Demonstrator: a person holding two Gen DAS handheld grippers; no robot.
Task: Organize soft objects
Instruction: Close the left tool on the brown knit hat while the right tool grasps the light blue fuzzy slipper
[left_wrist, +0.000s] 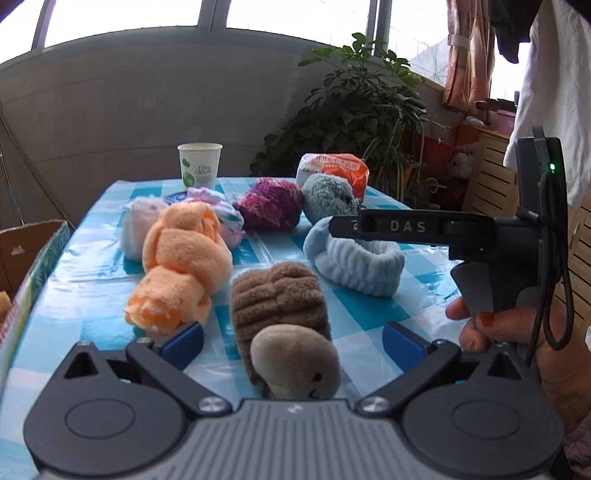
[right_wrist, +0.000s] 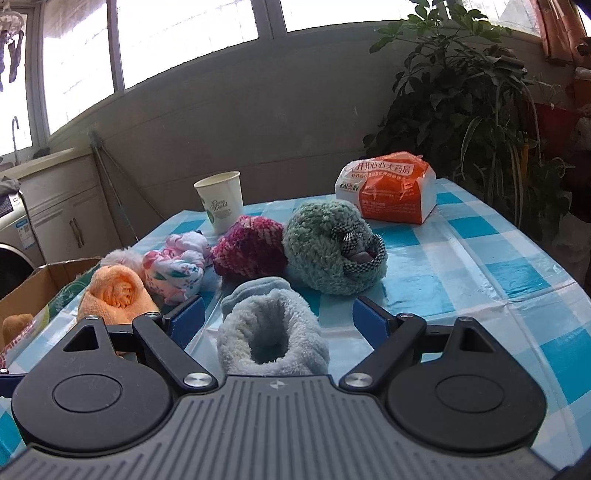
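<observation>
While both hand-held grippers stood wide apart, we framed the brown plush (left_wrist: 280, 306) with our left hand-held gripper (left_wrist: 293, 341) and the pale blue fleece band (right_wrist: 271, 334) with our right hand-held gripper (right_wrist: 279, 317), both lying on the bench (right_wrist: 480, 266); best to close gently mid-body, then lift toward the cardboard box (right_wrist: 40, 288).

Setting: home, enclosed balcony or sunroom. Evidence: wide windows (right_wrist: 184, 33) above a low wall, large potted plant (left_wrist: 364, 107), patterned curtain (left_wrist: 469, 55), washing machine (right_wrist: 13, 236) beside cabinet doors, clothing hanging at the window. Work surface is a table with blue-checked plastic cloth (right_wrist: 480, 258); cardboard box (left_wrist: 26, 251) alongside.
</observation>
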